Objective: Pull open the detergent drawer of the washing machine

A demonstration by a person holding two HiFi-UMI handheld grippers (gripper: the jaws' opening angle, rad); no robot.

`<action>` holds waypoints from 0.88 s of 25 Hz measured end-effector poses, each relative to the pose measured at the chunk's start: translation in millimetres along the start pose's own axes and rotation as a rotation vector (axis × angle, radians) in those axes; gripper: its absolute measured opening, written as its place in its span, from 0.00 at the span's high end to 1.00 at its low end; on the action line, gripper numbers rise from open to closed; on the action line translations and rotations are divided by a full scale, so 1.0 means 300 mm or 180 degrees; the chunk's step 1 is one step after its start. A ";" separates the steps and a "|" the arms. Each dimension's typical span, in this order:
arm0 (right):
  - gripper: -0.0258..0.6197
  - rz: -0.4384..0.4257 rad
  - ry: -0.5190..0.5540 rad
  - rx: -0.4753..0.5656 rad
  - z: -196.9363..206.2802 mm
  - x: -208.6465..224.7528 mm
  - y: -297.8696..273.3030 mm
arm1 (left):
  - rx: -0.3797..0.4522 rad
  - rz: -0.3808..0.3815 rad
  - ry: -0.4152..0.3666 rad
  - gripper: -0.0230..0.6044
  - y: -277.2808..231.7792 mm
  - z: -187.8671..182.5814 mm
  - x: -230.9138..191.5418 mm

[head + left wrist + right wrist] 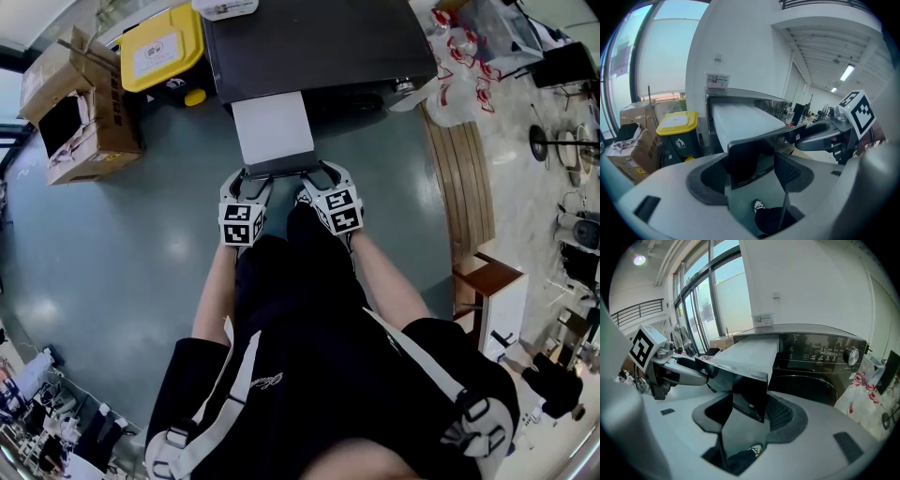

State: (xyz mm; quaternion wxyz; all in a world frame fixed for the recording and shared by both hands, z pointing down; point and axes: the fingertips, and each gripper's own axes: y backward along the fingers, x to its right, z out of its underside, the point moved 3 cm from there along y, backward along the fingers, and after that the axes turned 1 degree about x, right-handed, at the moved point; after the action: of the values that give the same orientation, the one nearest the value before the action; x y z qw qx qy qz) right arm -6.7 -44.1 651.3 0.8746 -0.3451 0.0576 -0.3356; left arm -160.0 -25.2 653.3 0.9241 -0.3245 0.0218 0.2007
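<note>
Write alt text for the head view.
Seen from above, a person's left gripper and right gripper sit at the front of a white detergent drawer, pulled out of a dark washing machine. A yellow-lidded bin stands to its left.

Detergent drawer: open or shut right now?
Open. The detergent drawer juts far out of the washing machine, its dark front panel clamped between the jaws of the left gripper and right gripper.

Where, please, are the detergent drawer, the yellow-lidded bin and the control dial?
detergent drawer (274,129), head view, white top.
yellow-lidded bin (677,123), left gripper view, lid.
control dial (853,355), right gripper view, knob face.
</note>
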 end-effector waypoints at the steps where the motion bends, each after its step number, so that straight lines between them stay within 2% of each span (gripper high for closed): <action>1: 0.61 0.0000 -0.0006 -0.0007 0.002 -0.001 0.000 | -0.0001 -0.0002 0.0002 0.49 0.001 0.001 0.000; 22: 0.62 0.0038 -0.0015 0.0023 0.043 -0.028 0.039 | 0.0009 -0.0012 0.0053 0.49 0.037 0.043 0.030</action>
State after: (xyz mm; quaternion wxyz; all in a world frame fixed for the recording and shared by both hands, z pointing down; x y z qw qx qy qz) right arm -2.4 -25.1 652.4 0.8779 -0.3425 0.0564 -0.3298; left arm -157.1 -6.3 655.6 0.9247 -0.3249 0.0292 0.1963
